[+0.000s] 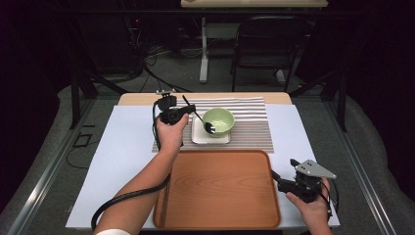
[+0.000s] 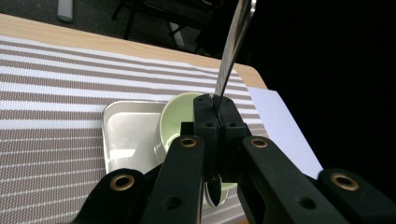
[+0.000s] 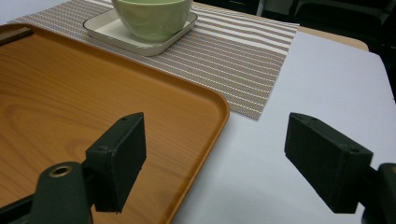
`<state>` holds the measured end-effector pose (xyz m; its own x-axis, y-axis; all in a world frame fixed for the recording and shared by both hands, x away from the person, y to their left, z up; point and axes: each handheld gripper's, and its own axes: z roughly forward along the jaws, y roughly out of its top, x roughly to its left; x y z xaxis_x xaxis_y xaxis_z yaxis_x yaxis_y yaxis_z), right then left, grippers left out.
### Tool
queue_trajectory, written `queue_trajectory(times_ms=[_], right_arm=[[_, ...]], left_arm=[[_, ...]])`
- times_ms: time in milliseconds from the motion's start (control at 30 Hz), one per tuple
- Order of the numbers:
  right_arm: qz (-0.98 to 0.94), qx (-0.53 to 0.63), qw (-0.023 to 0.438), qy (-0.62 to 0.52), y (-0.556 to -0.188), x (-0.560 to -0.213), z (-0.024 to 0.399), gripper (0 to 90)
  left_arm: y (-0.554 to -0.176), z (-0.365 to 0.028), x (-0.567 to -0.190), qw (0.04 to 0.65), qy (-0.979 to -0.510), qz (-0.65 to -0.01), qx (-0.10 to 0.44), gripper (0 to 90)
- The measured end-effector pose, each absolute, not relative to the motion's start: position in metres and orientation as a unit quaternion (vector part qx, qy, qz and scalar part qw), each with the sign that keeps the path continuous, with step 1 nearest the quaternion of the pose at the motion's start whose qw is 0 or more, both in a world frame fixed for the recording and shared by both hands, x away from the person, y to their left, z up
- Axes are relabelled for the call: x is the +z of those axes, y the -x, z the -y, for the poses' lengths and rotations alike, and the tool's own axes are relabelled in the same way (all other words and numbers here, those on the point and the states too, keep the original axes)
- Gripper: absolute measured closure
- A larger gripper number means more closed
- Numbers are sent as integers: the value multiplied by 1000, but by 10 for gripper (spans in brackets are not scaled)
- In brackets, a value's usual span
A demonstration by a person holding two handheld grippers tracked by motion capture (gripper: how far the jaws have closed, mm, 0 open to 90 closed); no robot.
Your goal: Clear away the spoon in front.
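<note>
My left gripper (image 1: 191,110) is shut on the handle of a metal spoon (image 1: 209,128), held above the striped placemat (image 1: 254,122). In the left gripper view the spoon's handle (image 2: 233,46) rises from between the closed pads (image 2: 205,116), and its bowl end (image 2: 215,192) hangs below them. The spoon's bowl end is by the near rim of a green bowl (image 1: 220,119) that stands on a white square plate (image 1: 198,137). My right gripper (image 1: 284,169) rests open beside the right edge of the wooden tray (image 1: 220,191), its jaws wide apart with nothing between them (image 3: 215,154).
A white sheet (image 1: 125,147) covers the table under the placemat and tray. Something thin and dark (image 1: 165,196) lies along the tray's left side. A black chair (image 1: 266,44) and table legs stand beyond the far edge.
</note>
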<state>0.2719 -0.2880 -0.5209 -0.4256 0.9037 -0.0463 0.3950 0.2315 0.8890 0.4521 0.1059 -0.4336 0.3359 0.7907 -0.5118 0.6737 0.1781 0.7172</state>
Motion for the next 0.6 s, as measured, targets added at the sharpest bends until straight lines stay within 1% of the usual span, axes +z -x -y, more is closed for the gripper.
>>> queue_trajectory(times_ms=[167,200,267,300,600], right_arm=[[-727,429,297,-446,-272,-521,288,205],[-727,429,297,-446,-272,-521,288,205],[-727,429,296,-446,-272,-521,288,205],[-727,429,296,-446,-272,-521,288,205],[-728,428,296,-446,-273,-522,287,205]], left_arm=[[-452,-106,-434,510,-638,-573,57,897],[-437,-114,-431,502,-654,-563,44,897],[-437,-114,-431,502,-654,-563,44,897],[-429,-118,-432,499,-661,-559,41,897],[-402,-134,-437,485,-681,-548,26,897]])
